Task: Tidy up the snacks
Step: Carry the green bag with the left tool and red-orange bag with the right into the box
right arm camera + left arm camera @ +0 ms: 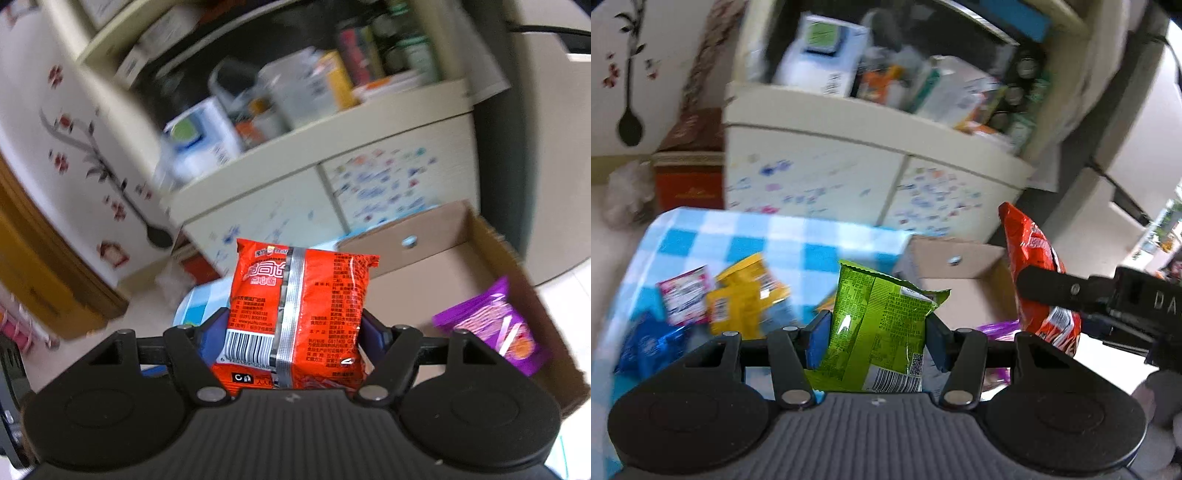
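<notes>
My left gripper (875, 332) is shut on a green snack packet (882, 325), held upright above the blue-checked table (798, 236). Yellow (738, 295), pink-white (687, 295) and blue (650, 343) packets lie on the cloth to its left. My right gripper (295, 328) is shut on a red noodle packet (299, 314), held above the open cardboard box (443, 236). The same red packet (1038, 273) and right gripper show at the right of the left wrist view. A purple packet (495, 325) lies inside the box.
A cream cabinet (849, 177) with scribbled doors and a cluttered open shelf stands behind the table and box. A red box (690, 181) sits on the floor at left. The wall (74, 129) carries flower stickers.
</notes>
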